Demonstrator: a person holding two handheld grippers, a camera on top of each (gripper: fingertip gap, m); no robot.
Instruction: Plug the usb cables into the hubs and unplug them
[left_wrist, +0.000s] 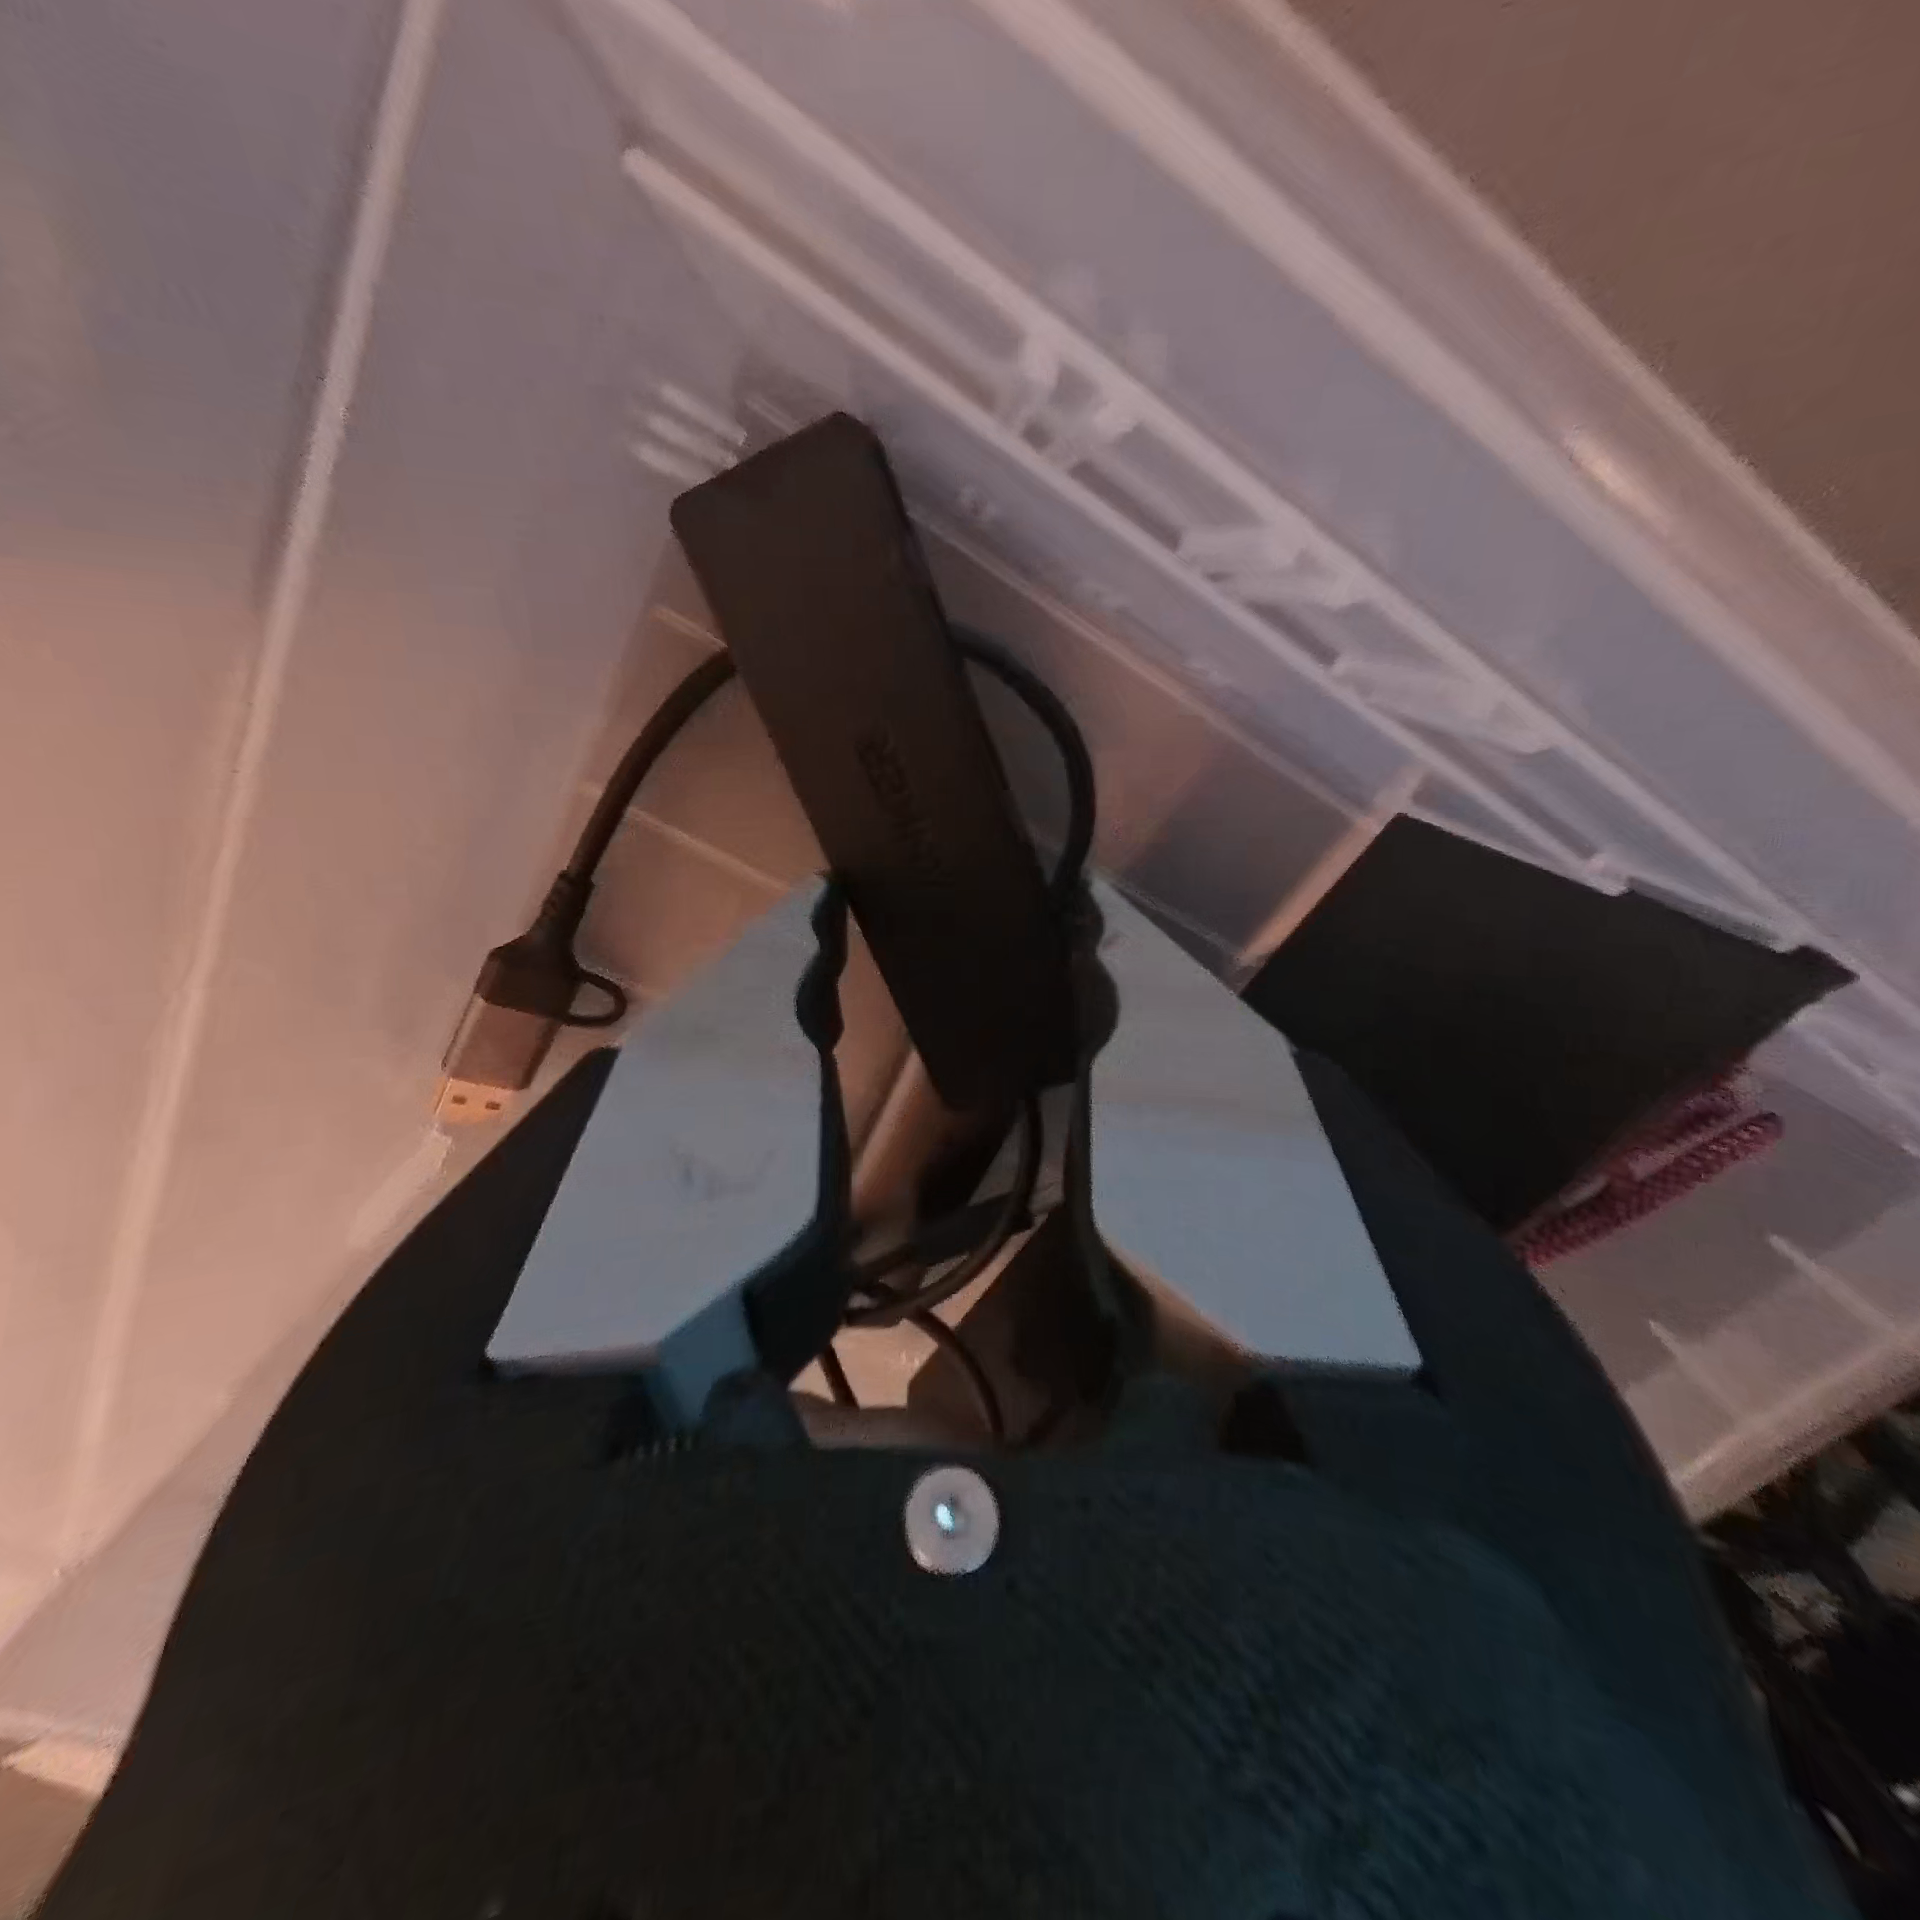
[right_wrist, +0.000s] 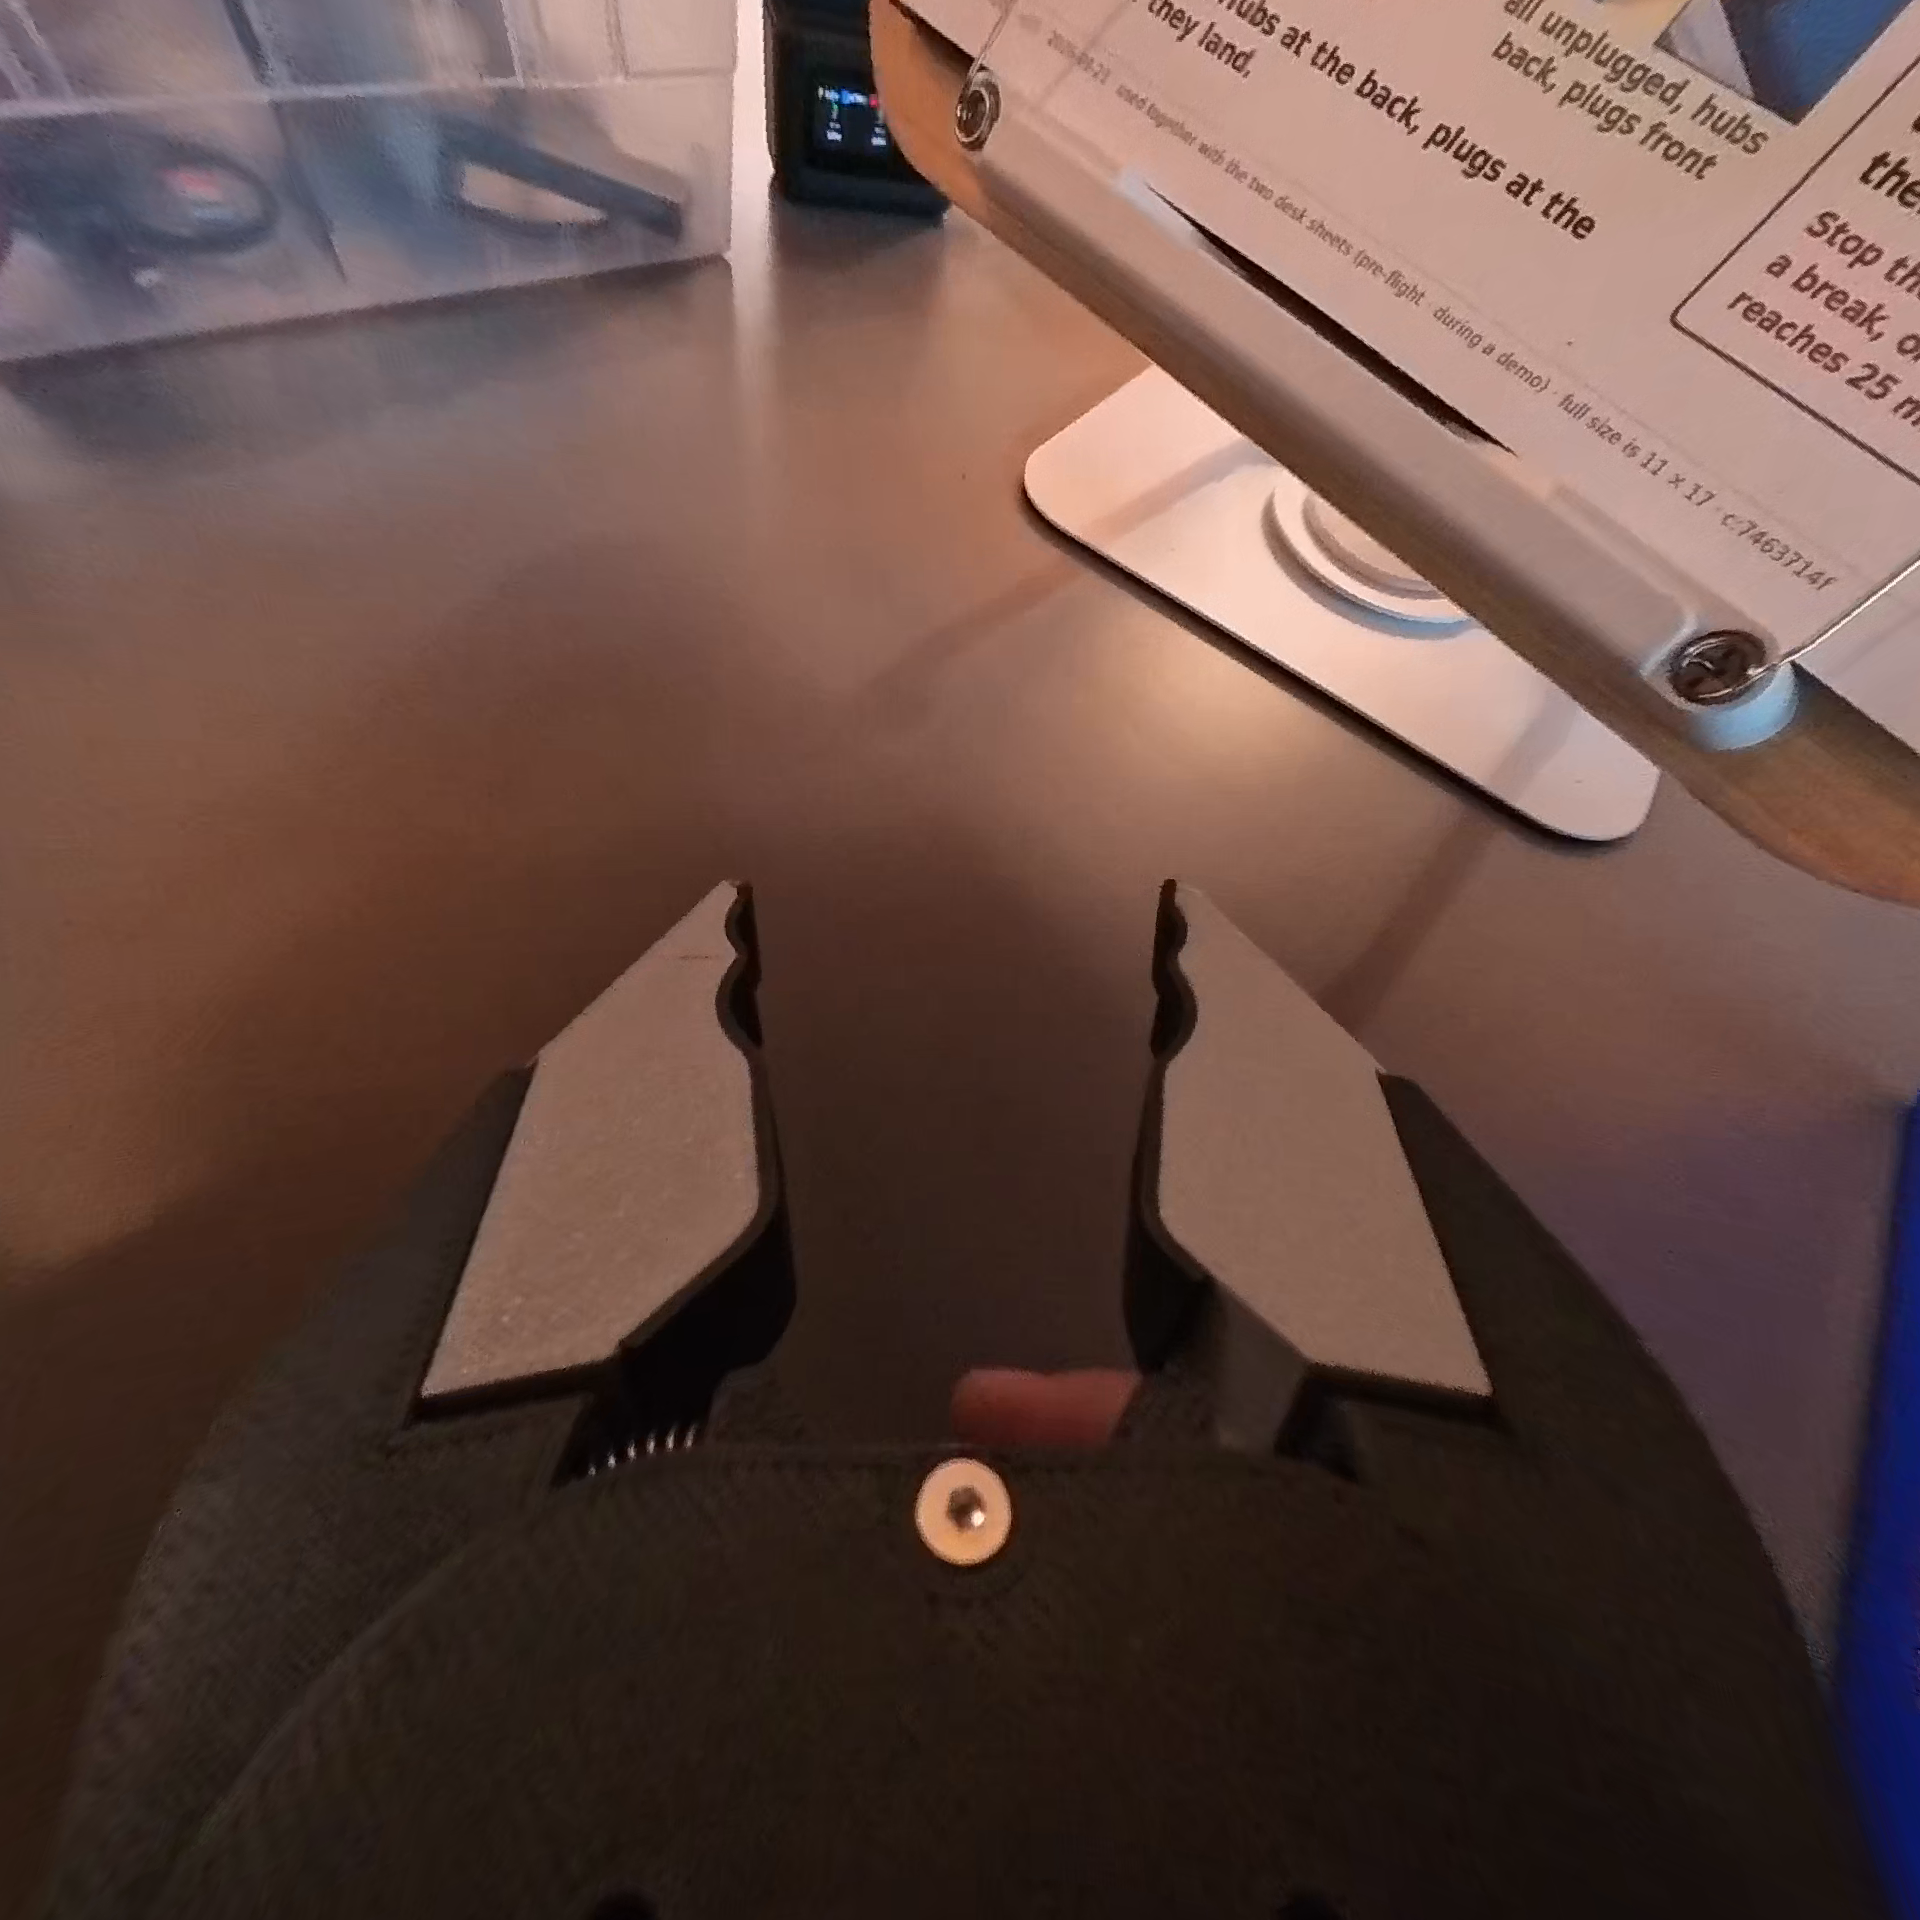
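My left tool (left_wrist: 956, 997) pinches the slim black USB hub (left_wrist: 862, 748); its silver-tipped plug (left_wrist: 488, 1039) dangles at left (nothing plugged yet). Right tool (right_wrist: 956, 966) spread, empty.

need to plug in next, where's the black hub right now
In the left wrist view, the hub is clamped in the left gripper, raised against a clear bin, its plug dangling left.

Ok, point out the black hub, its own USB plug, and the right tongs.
black hub (left_wrist: 873, 727), left wrist view, on its flat top face, held between the left tongs (left_wrist: 961, 925).
USB plug (left_wrist: 497, 1023), left wrist view, on its grey housing.
right tongs (right_wrist: 956, 904), right wrist view, midway between the open tips.
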